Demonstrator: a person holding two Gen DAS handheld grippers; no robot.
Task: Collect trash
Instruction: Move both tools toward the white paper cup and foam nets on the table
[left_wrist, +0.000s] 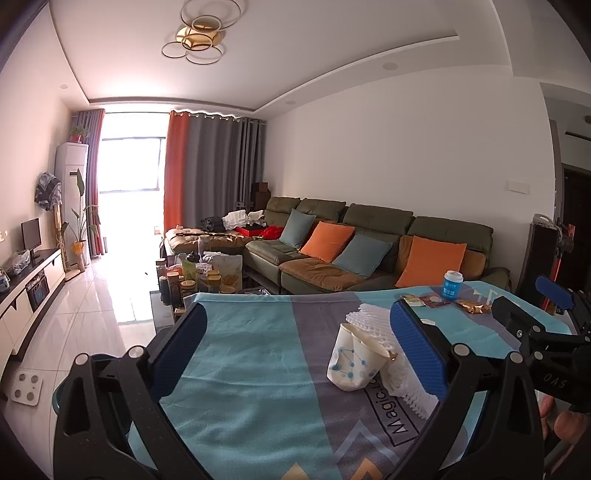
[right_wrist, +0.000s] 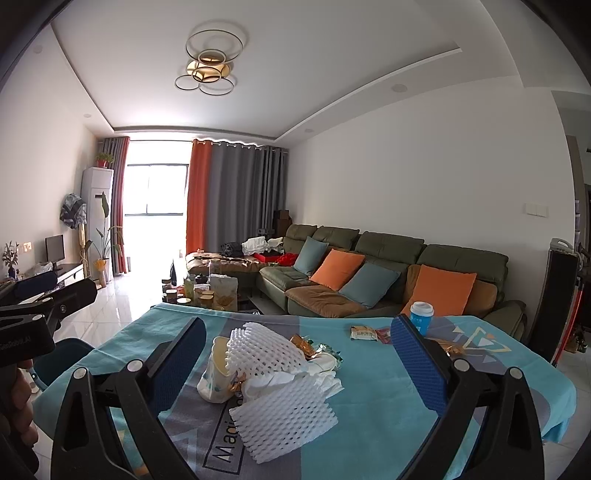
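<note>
We see left tongs (left_wrist: 301, 345) spread wide, gripping nothing; crushed paper cup (left_wrist: 352, 363) lies between fingers, near right finger, whose pad hides part of foam net (left_wrist: 373, 325). Right tongs (right_wrist: 301, 356) likewise released; foam nets (right_wrist: 284, 402), cup (right_wrist: 216, 373) and tissue heap sit between fingers, nearer left one. Wrappers under heap hard to make out. Beyond right finger: blue-labelled cup (right_wrist: 421, 315), snack packets (right_wrist: 364, 333). Only left view shows bench (left_wrist: 251, 369) cloth bare toward left edge.
</note>
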